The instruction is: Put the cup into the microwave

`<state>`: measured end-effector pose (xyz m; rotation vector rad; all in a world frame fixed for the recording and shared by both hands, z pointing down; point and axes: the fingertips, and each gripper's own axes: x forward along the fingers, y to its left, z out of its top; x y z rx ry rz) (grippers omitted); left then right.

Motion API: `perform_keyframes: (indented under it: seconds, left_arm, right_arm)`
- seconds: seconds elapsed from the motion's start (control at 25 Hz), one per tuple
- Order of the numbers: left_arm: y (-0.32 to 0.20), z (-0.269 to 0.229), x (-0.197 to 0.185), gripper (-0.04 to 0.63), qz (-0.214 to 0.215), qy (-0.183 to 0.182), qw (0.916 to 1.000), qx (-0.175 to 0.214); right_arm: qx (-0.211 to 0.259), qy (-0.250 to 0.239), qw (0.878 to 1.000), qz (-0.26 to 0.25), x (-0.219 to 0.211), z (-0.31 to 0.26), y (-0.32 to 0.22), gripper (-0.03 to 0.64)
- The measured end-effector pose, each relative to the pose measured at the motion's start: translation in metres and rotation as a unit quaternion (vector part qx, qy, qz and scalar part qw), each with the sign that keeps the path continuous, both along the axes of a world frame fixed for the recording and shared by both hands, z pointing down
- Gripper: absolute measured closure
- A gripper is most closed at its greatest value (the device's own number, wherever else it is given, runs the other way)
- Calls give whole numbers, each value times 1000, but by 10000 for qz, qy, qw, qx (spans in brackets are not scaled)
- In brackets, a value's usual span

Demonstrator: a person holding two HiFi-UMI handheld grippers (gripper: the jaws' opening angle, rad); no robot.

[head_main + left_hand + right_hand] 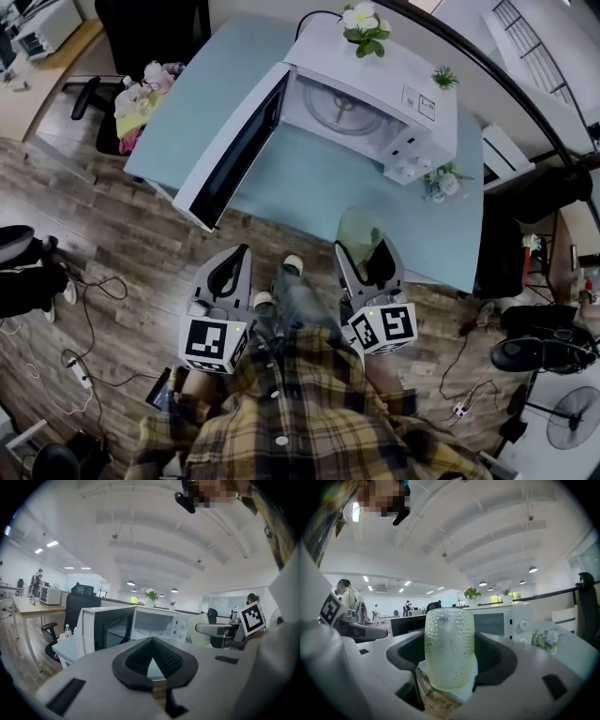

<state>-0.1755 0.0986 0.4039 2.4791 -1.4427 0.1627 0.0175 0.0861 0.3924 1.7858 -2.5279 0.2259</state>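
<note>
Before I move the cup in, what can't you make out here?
What the cup holds: right gripper view, its dimpled wall blurs the inside.
Its base: head view, right gripper's fingers cover it.
Dial markings on the microwave: too small in every view.

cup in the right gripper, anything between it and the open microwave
Nothing visible. The right gripper holds the cup at the table's near edge. The microwave door is swung open to the left, and the table between cup and cavity is bare.
</note>
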Motion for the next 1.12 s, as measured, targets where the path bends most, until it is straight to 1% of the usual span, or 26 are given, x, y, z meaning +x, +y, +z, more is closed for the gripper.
perform_keyframes:
  seconds: [0.16,0.48,0.8,1.12]
  left_arm:
    - [-20,-1,9,604,40,-19,10000,2]
    - [-76,1,45,604,232,-54,9997,-29]
    - [-137,-17,74,604,196,-106,9997,78]
    - [-175,-23,99,604,96,-138,9996,205]
  right_arm:
    - [23,-30,10000,28,8,-1,-19,285]
    - [-26,-105,9998,145,35,4,-68,285]
    - [86,-135,9999,30,60,-12,-130,285]
    - [127,-194,9996,-183,76,-13,-162,285]
